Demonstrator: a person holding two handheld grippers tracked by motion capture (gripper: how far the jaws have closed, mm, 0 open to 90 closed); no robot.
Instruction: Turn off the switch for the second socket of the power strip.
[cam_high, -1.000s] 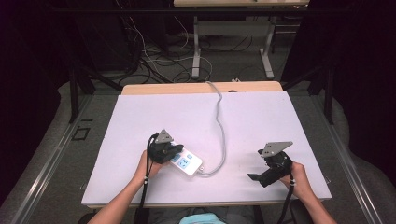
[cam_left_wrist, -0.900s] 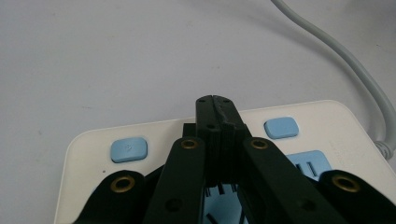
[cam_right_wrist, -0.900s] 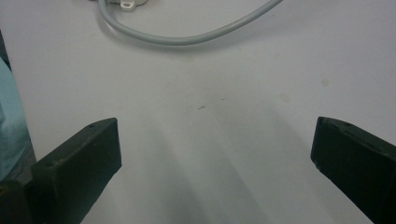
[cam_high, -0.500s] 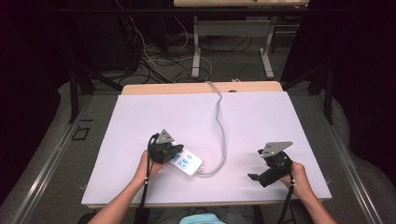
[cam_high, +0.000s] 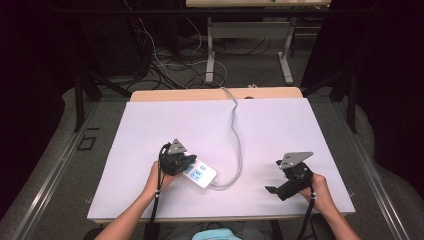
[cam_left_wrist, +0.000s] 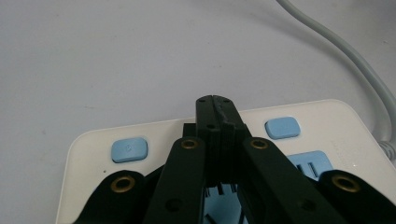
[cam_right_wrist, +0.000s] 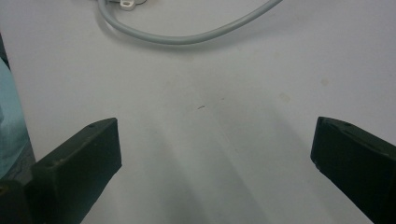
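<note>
A: Where is the power strip (cam_high: 199, 174)?
B: Flat on the bench (cam_high: 280, 135). Left gripper (cam_left_wrist: 218, 109) jaws closed, resting on it; right gripper (cam_high: 272, 190) jaws wide, empty.
A: Handling?
B: Rigid, light, likely slick plastic; grip its long edges, not the cord (cam_high: 235, 130).

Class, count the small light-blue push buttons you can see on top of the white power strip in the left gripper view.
2. One light-blue button sits left of the shut black jaws, the other right of them, both on the white power strip. More may be hidden beneath the left gripper.
</note>
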